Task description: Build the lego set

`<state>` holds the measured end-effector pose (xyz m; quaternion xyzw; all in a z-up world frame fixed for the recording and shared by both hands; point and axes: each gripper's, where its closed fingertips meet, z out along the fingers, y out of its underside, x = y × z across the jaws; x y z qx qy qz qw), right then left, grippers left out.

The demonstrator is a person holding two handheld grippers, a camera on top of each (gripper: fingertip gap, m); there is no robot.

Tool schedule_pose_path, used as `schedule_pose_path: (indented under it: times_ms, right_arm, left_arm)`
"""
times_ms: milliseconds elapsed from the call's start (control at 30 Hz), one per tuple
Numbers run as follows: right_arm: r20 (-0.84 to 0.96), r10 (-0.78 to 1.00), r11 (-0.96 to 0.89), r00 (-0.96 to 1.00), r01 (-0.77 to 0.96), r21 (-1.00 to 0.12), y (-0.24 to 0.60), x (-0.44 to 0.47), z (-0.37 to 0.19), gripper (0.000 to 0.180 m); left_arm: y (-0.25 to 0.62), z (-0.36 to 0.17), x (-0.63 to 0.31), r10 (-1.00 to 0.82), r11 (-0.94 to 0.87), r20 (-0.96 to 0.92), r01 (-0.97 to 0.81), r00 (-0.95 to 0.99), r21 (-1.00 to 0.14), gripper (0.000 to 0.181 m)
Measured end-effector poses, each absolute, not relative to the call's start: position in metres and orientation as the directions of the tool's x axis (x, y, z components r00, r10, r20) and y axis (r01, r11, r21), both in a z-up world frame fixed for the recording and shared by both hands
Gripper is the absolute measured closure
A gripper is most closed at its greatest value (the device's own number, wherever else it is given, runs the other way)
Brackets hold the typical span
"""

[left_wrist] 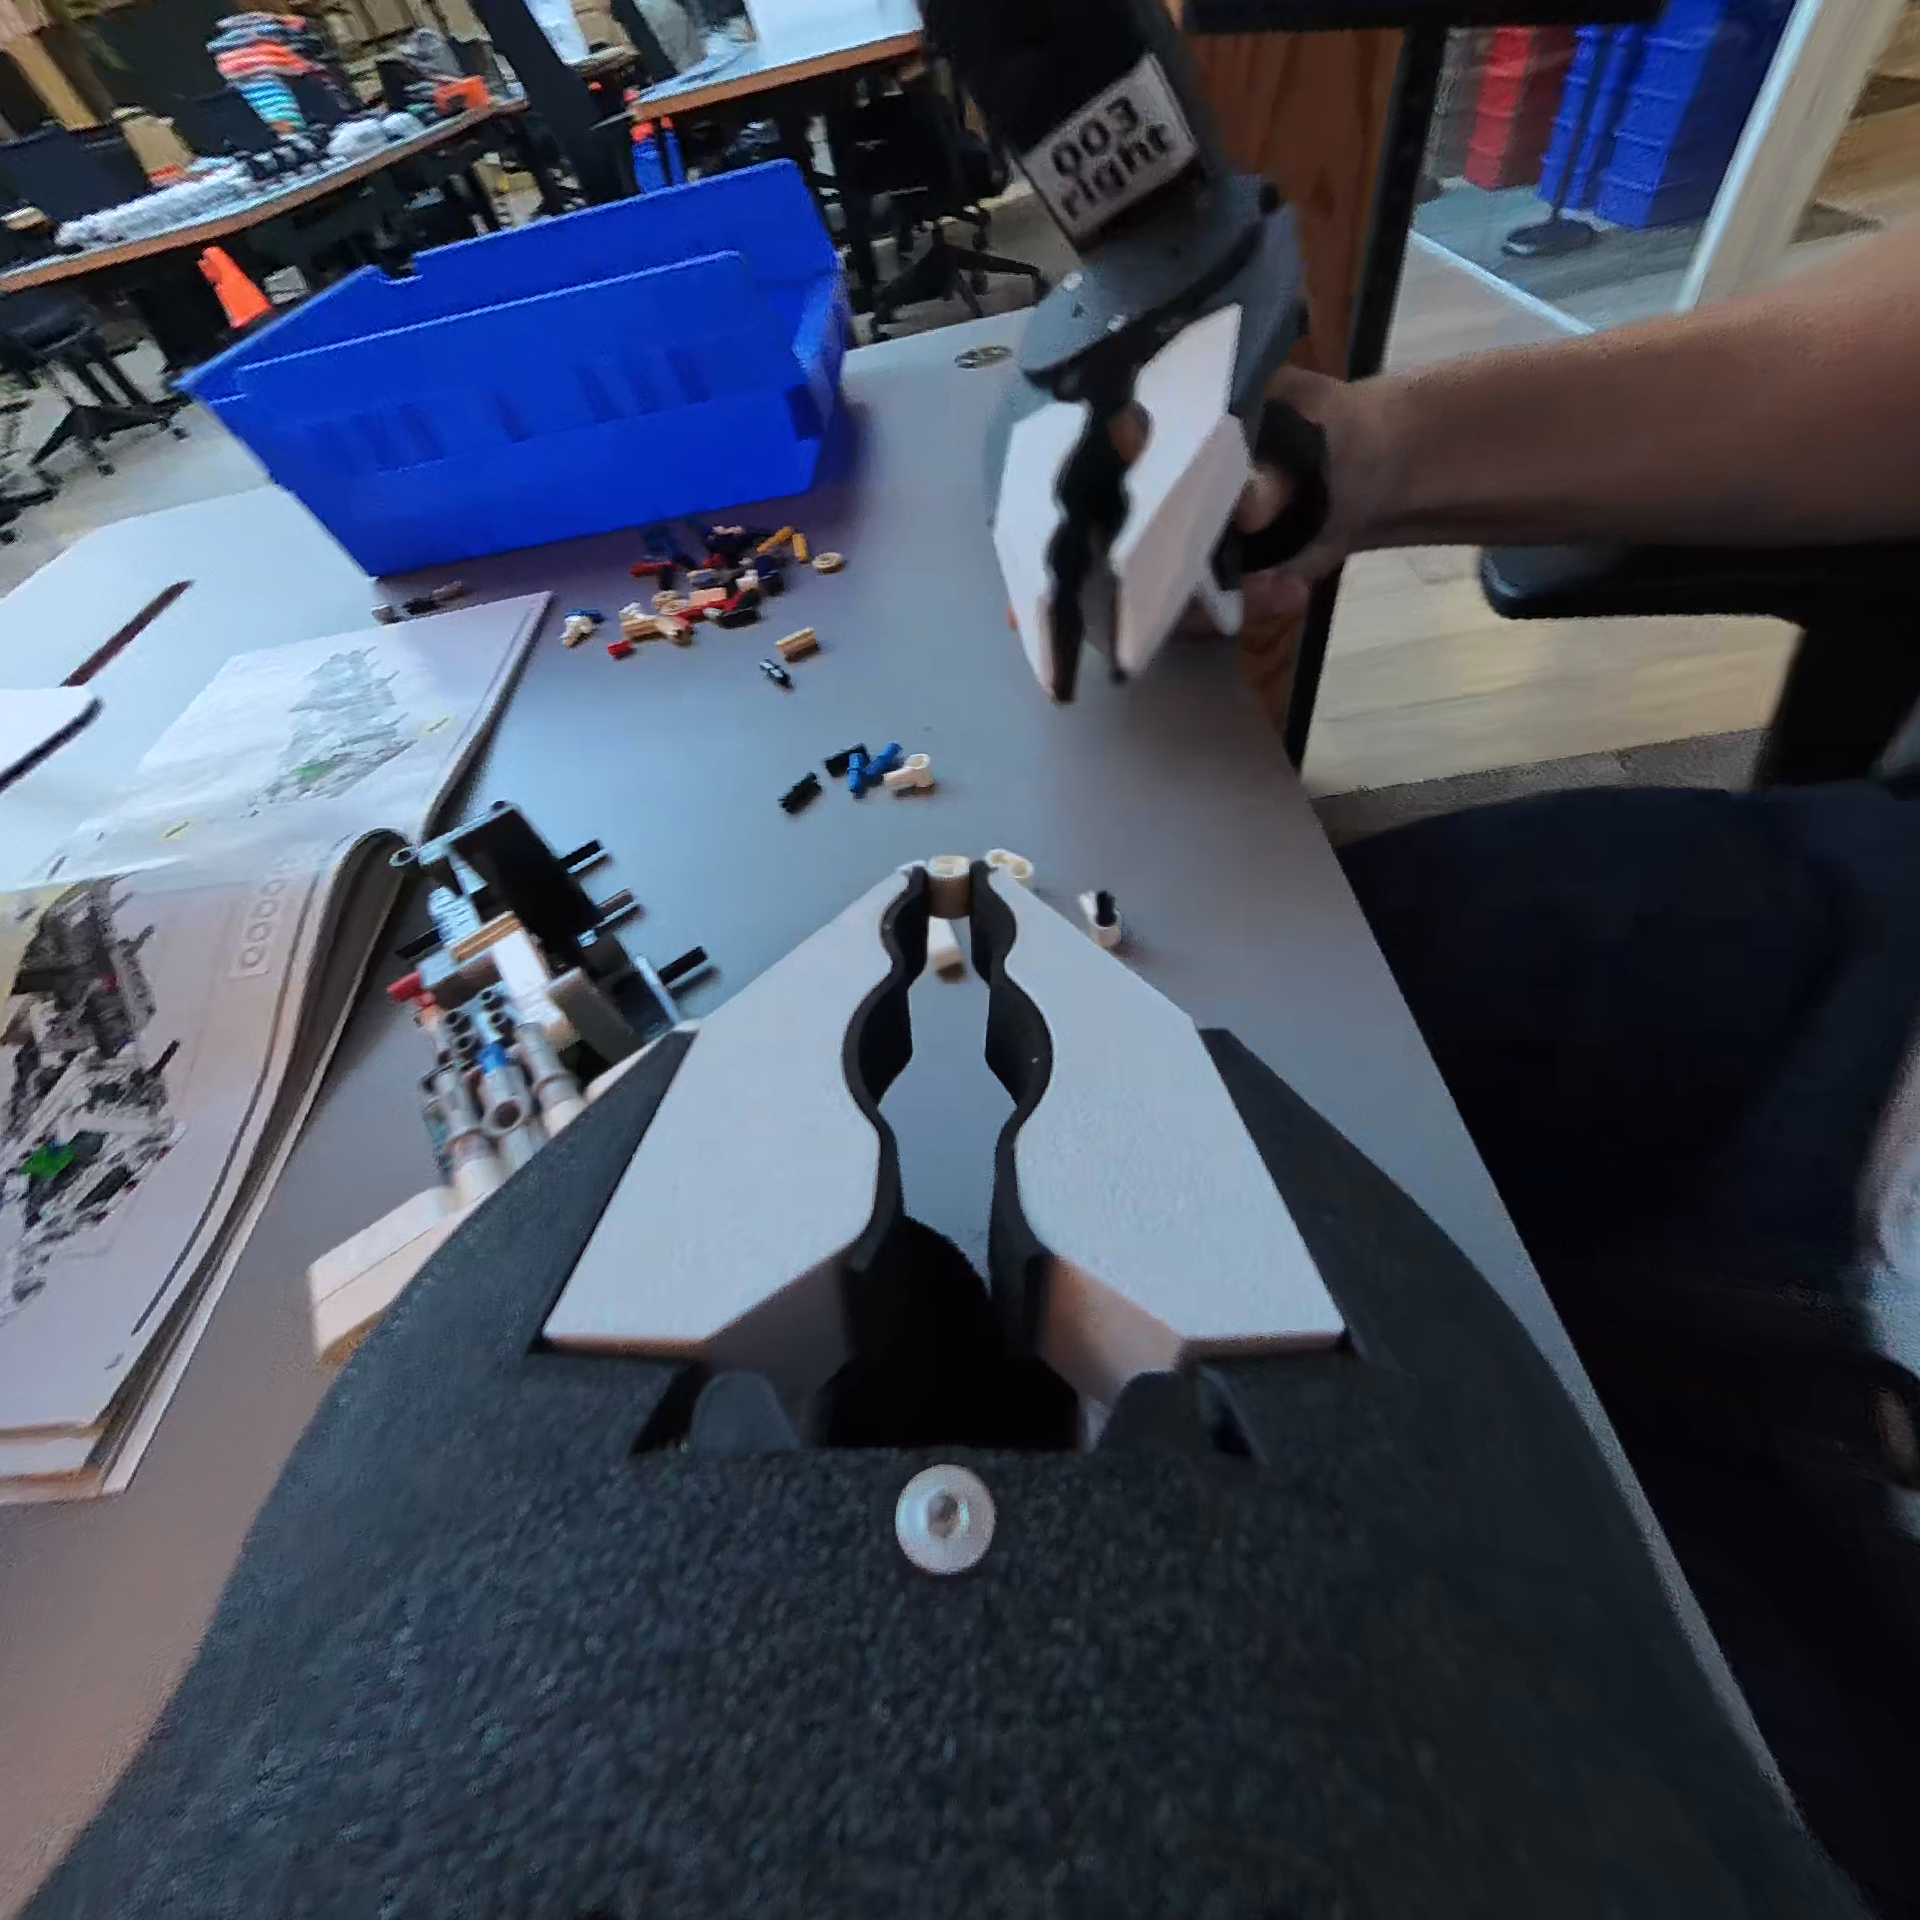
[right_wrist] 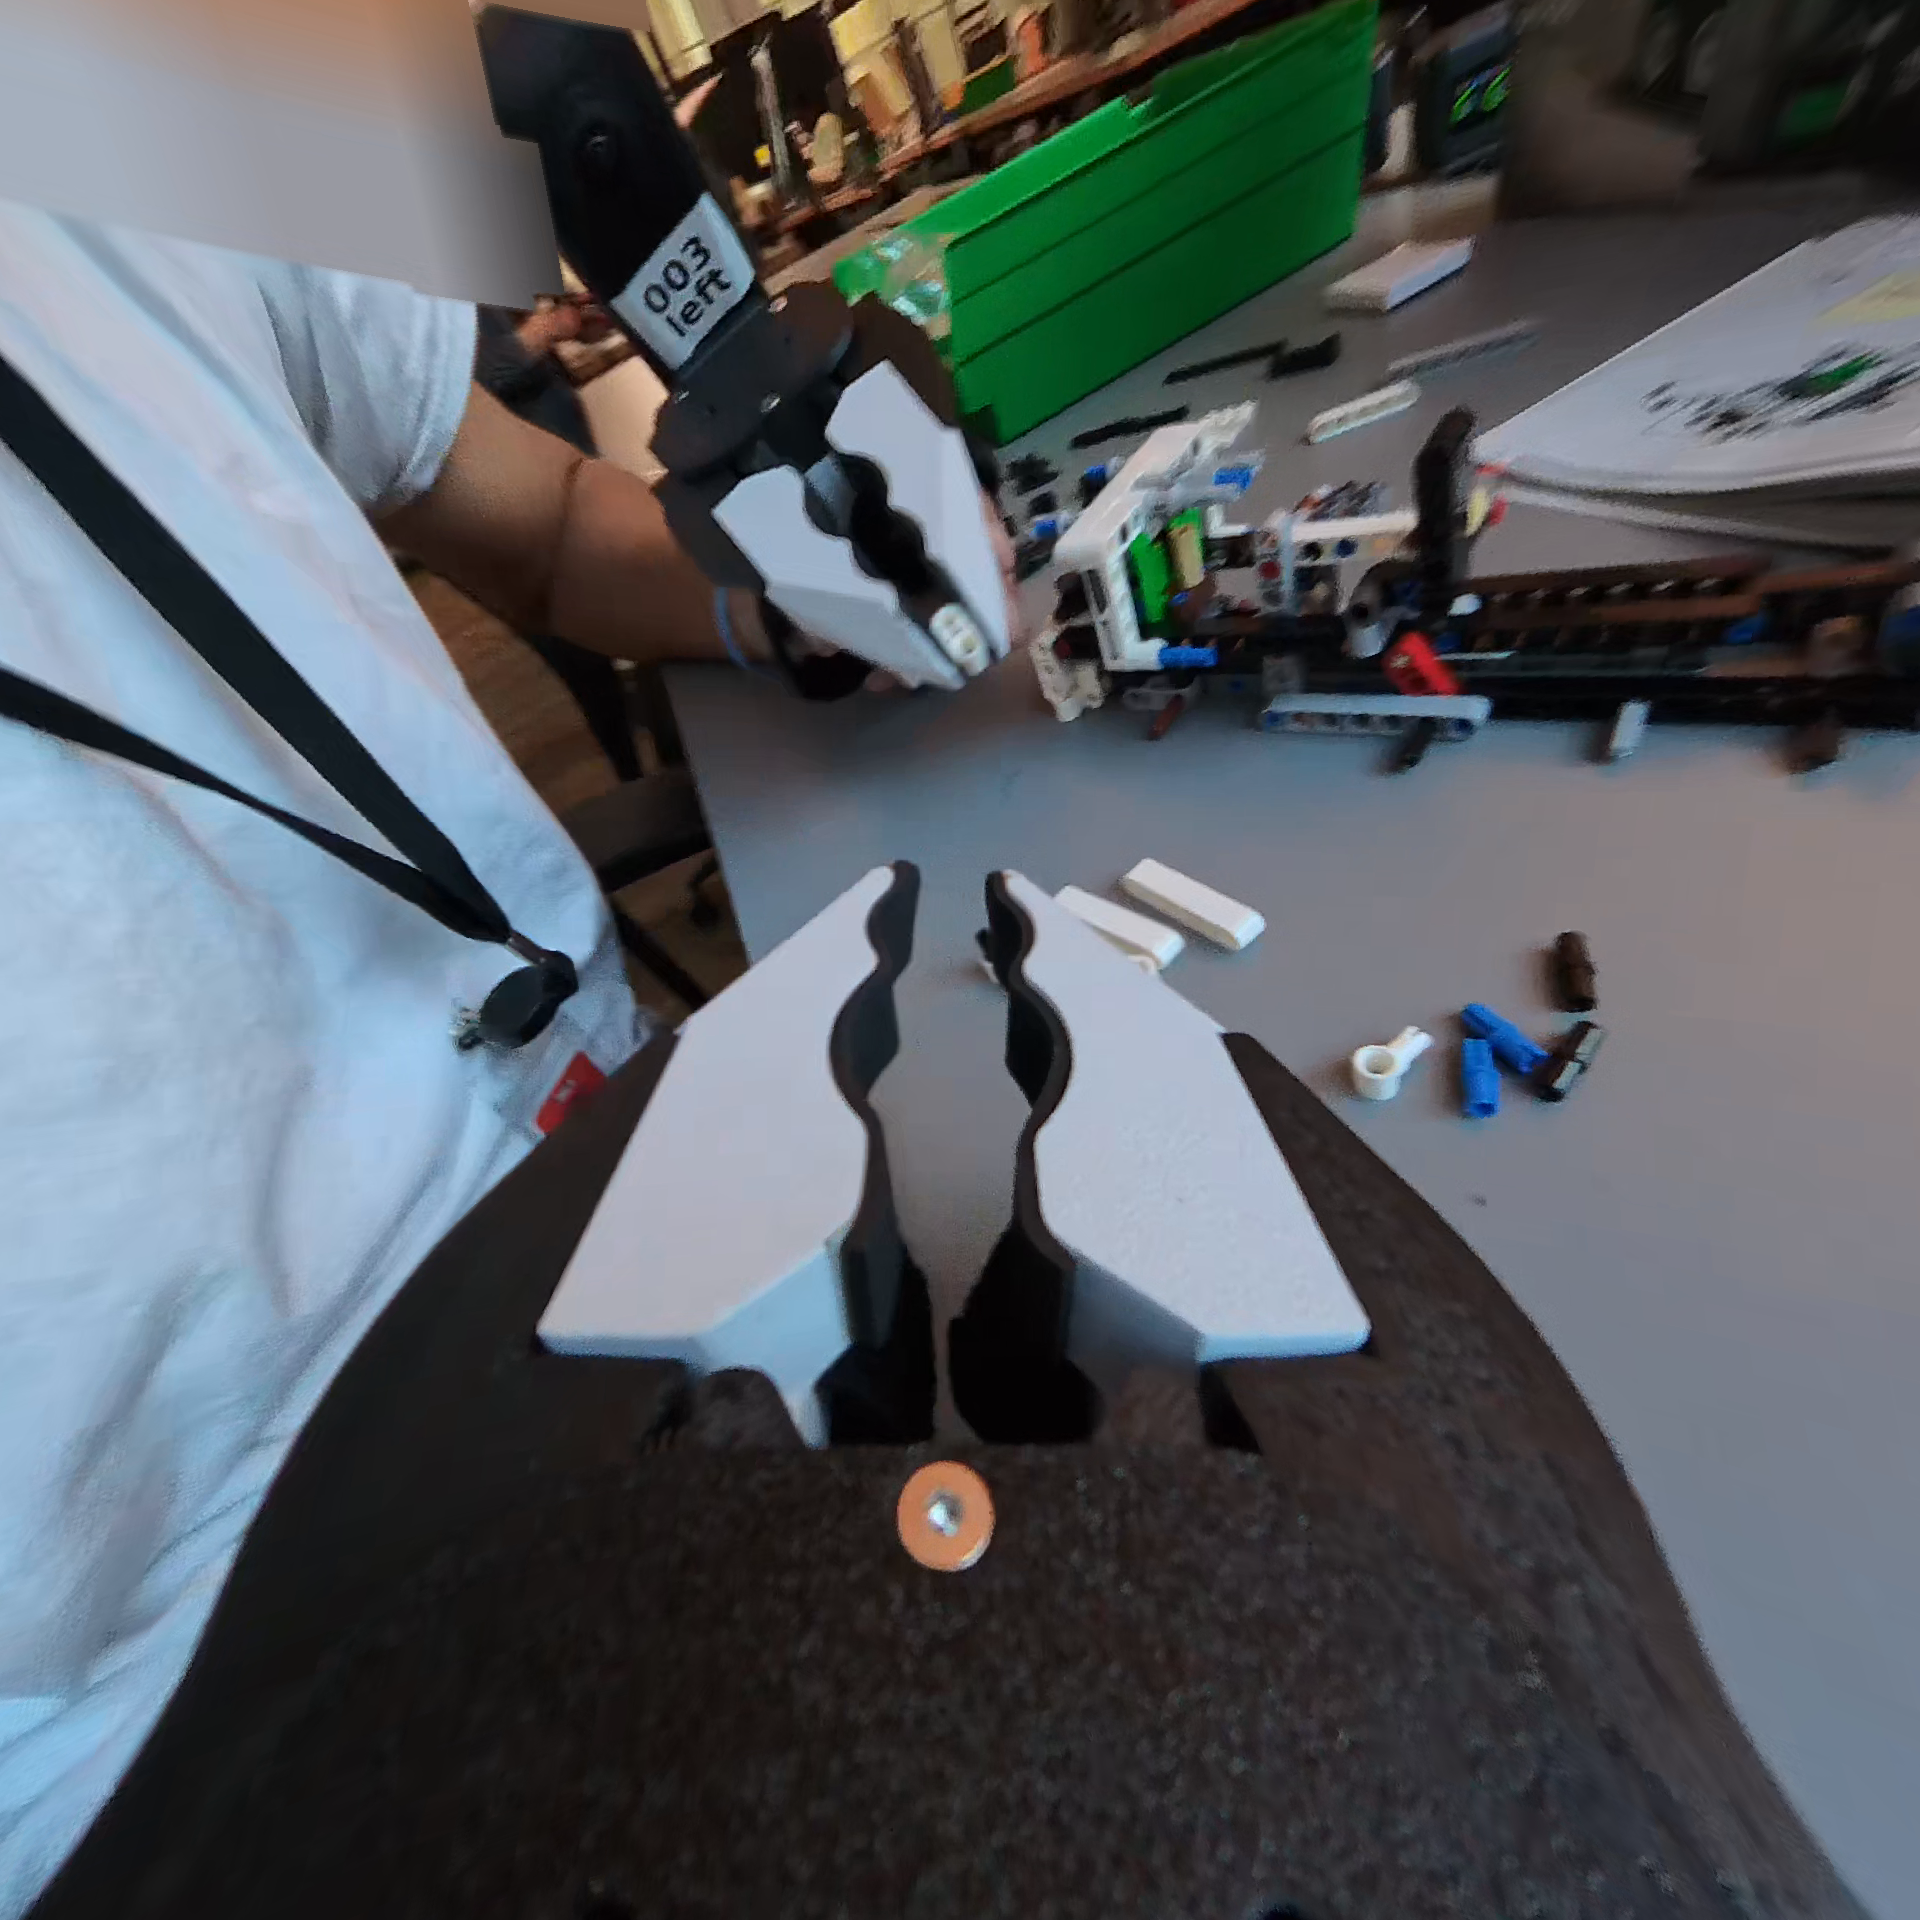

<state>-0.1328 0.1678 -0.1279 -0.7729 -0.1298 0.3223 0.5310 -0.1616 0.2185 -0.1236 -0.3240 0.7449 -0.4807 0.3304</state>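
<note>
Clearly, the table's (left_wrist: 1195, 831) edge ran close along the right of the left gripper (left_wrist: 948, 883), with bare grey surface ahead of its tips and a dark chair seat beyond the edge. That gripper was closed on a small white connector (left_wrist: 948, 896), pinched at the very tips; seen from the right wrist view, the connector (right_wrist: 961, 634) lay crosswise between the tips, its two round holes facing outward and its long axis across the jaws. The right gripper (right_wrist: 951, 883) was raised off the table with a narrow gap between its fingers and nothing in it; seen from the left wrist view it (left_wrist: 1086, 681) hung ahead and to the right, tips tilted down. Just past its right fingertip lay two white beams (right_wrist: 1190, 902), side by side, pointing away at a slant. Further right sat a white loop pin (right_wrist: 1390, 1065), blue pins (right_wrist: 1491, 1049) and dark pins (right_wrist: 1571, 1023), close together. Ahead, the long model (right_wrist: 1299, 603) stretched across the table, its white cab end nearest the left gripper, with manuals (right_wrist: 1714, 436) stacked behind. A green bin (right_wrist: 1143, 260) stood beyond that. To the left gripper's left lay an open manual (left_wrist: 260, 831), with a pile of small parts (left_wrist: 707, 592) and a blue bin (left_wrist: 540, 374) ahead.
</note>
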Motion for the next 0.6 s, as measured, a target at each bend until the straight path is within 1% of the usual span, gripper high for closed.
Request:
schedule_pose_path:
  times_ms: [33,133,200,300,467,533,600]
  right_arm:
    - [-0.398,0.559,-0.428,0.728,-0.157,-0.89,0.167,-0.135,-0.127,0.163]
    - [-0.459,0.598,-0.444,0.657,-0.205,-0.872,0.165,-0.136,-0.119,0.161]
    - [-0.491,0.602,-0.432,0.63,-0.26,-0.864,0.166,-0.131,-0.111,0.161]
    - [-0.48,0.599,-0.402,0.641,-0.278,-0.872,0.165,-0.127,-0.107,0.16]
    - [-0.469,0.581,-0.431,0.665,-0.238,-0.87,0.168,-0.132,-0.115,0.159]
    - [-0.443,0.564,-0.441,0.697,-0.2,-0.875,0.17,-0.135,-0.121,0.158]
    - [-0.405,0.557,-0.466,0.724,-0.131,-0.875,0.171,-0.143,-0.131,0.154]
  left_arm:
    - [0.224,-0.121,-0.158,-0.823,0.304,-0.167,-0.172,-0.543,-0.937,0.177]
    - [0.239,-0.112,-0.153,-0.875,0.231,-0.129,-0.168,-0.466,-0.958,0.177]
    - [0.243,-0.109,-0.153,-0.889,0.187,-0.09,-0.177,-0.449,-0.966,0.177]
    - [0.239,-0.107,-0.156,-0.885,0.143,-0.042,-0.186,-0.464,-0.972,0.177]
    - [0.221,-0.114,-0.163,-0.841,0.26,-0.147,-0.152,-0.521,-0.954,0.176]
    - [0.216,-0.113,-0.165,-0.832,0.263,-0.15,-0.142,-0.533,-0.954,0.177]
    - [0.211,-0.112,-0.168,-0.815,0.234,-0.111,-0.147,-0.568,-0.961,0.176]
